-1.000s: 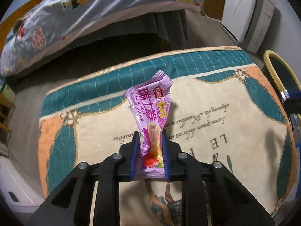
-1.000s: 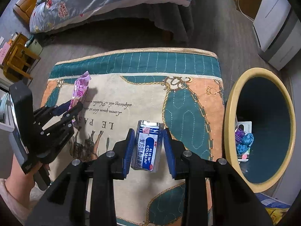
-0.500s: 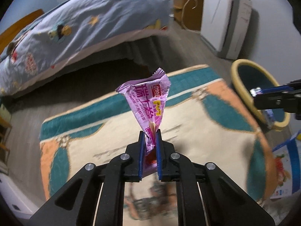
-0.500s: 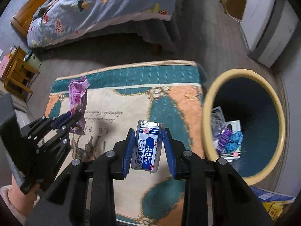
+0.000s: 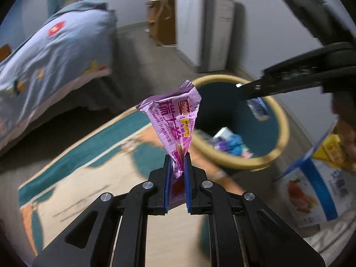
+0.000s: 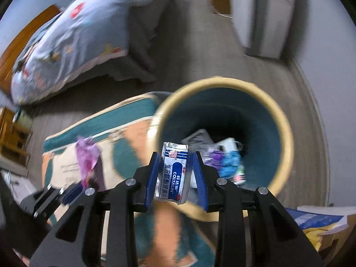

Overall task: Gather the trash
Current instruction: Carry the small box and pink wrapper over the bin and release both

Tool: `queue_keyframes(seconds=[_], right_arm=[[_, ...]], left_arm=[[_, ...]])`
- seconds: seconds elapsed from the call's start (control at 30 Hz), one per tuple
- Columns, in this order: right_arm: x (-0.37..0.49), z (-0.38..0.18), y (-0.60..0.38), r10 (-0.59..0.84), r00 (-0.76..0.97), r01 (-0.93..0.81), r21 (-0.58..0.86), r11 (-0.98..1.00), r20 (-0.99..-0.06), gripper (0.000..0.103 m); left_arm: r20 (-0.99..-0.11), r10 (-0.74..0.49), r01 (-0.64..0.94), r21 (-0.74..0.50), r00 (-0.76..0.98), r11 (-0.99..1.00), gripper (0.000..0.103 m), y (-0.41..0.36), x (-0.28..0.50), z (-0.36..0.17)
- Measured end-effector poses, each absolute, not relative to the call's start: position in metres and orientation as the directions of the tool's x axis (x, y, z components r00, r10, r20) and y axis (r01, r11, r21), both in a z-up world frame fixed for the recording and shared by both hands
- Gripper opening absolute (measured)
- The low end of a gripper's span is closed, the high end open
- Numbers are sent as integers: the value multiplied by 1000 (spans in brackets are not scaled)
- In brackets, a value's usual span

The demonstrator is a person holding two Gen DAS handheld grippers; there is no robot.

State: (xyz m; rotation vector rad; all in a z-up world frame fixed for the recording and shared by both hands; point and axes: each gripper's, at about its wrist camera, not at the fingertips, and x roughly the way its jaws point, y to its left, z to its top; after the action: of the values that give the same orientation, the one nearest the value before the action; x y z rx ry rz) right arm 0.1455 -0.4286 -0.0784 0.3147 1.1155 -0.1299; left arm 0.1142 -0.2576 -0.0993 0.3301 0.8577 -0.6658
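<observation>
The yellow-rimmed bin (image 6: 287,133), teal inside, is taken as the landmark. A pink snack wrapper (image 5: 175,120) is pinched at its lower end by the left gripper (image 5: 177,173), whose blue pads are clenched tightly on it after some further closing within the last second; the wrapper is held upright, above the rug (image 5: 93,169) and just short of the bin's near rim. A small blue-and-white medicine packet (image 6: 174,175) is clamped flat between the pads of the right gripper (image 6: 176,178) and is held over the bin's near rim, partly above its opening. Several pieces of trash (image 6: 229,162) are seen lying at the bottom of the bin. A bed (image 6: 66,44) is seen beyond the bin, across the floor.
</observation>
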Motion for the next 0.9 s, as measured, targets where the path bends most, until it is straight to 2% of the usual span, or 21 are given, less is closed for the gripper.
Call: queue_keyframes(seconds=[0.27,0.5,0.6,0.67,0.7,0.73,0.77,0.8,0.9], right_arm=[[126,-105,-508,31,415,451,235,861,-909,31],[126,-136,-532,74,388,530,288,797,-919,31],[132,-138,-530,86,395,518,299,802,-915,32],[135,-138,-530,84,412,506,305,807,-907,32],[135,-138,-530,84,418,506,309,805,-904,36],[136,-137,-530,85,422,512,315,799,-902,43],[136,-138,-531,84,424,517,318,795,-902,58],[136,-138,-532,90,430,519,327,790,-898,62],[135,-133,-531,75,424,518,310,798,-903,62]], left_arm=[[-807,-460,718,-67,370,693,12,-322,115,-107],[-842,-409,741,-17,351,671,12,-364,132,-134],[-836,-400,736,8,376,677,16,-368,140,-136],[-831,-393,728,19,393,686,25,-366,146,-136],[-831,-393,720,13,394,694,29,-365,149,-136],[-831,-391,710,7,396,704,42,-362,152,-136],[-829,-390,700,3,401,714,54,-358,153,-135],[-823,-397,693,-6,406,721,58,-353,153,-134],[-817,-398,689,-2,416,725,64,-345,151,-129]])
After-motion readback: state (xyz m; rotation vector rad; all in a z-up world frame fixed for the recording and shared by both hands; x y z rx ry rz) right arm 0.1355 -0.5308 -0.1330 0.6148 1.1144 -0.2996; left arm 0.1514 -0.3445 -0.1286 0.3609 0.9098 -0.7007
